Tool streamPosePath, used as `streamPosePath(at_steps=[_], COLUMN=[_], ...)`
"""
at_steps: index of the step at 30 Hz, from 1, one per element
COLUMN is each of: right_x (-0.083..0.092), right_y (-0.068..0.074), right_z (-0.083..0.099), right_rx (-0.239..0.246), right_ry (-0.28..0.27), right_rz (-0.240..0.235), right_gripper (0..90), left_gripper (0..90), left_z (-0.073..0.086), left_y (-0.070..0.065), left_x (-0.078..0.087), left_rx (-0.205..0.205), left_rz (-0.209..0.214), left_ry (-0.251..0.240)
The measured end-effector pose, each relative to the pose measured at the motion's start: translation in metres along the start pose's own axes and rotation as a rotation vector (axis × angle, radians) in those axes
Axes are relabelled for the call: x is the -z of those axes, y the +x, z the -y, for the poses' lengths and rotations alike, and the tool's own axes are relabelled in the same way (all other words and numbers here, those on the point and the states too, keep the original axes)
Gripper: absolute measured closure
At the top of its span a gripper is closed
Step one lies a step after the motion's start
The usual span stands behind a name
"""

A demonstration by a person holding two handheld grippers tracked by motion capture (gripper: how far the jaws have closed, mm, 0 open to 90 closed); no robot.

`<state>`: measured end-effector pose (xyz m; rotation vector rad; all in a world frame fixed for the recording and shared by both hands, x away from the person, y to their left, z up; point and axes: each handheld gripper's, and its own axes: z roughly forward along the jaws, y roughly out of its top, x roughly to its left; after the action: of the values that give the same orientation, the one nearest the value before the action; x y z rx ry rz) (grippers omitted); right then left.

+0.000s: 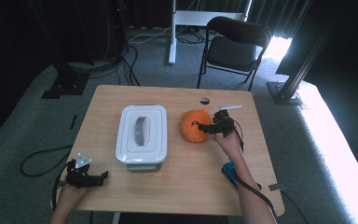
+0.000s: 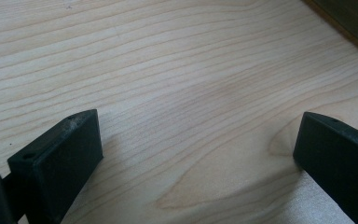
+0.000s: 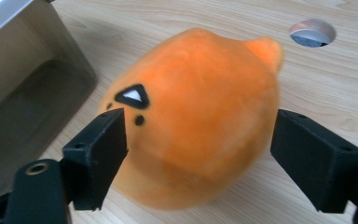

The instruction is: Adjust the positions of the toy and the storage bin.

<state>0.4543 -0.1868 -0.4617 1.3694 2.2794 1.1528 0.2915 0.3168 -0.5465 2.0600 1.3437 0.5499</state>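
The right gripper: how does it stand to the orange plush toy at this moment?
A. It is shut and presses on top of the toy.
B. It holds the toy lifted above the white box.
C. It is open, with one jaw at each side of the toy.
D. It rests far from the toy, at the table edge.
C: the right gripper is open, its jaws either side of the orange plush toy, which lies on the table.

Your plush toy point(image 3: 200, 116) is bright orange, marked with a black triangle with a white centre and a small black dot. The lidded box point(image 1: 141, 135) is white with a grey handle. The table point(image 2: 177, 70) shows pale wood grain. Both your grippers are black.
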Motion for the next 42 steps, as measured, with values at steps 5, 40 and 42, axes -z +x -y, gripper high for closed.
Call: streamPosePath(at_steps=[5, 40, 42], right_x=[-0.011, -0.055, -0.054], right_y=[0.011, 0.033, 0.031], right_z=[-0.003, 0.006, 0.007], right_rx=[0.003, 0.079, 0.072], right_ry=[0.009, 0.091, 0.086], right_rz=[0.023, 0.196, 0.196], right_gripper=[14.0, 18.2, 20.6], left_gripper=[1.5, 1.5, 1.5], left_z=[0.000, 0.000, 0.000], left_y=[0.000, 0.000, 0.000], left_x=[0.000, 0.000, 0.000], left_rx=[0.000, 0.000, 0.000], left_rz=[0.000, 0.000, 0.000], left_ry=[0.000, 0.000, 0.000])
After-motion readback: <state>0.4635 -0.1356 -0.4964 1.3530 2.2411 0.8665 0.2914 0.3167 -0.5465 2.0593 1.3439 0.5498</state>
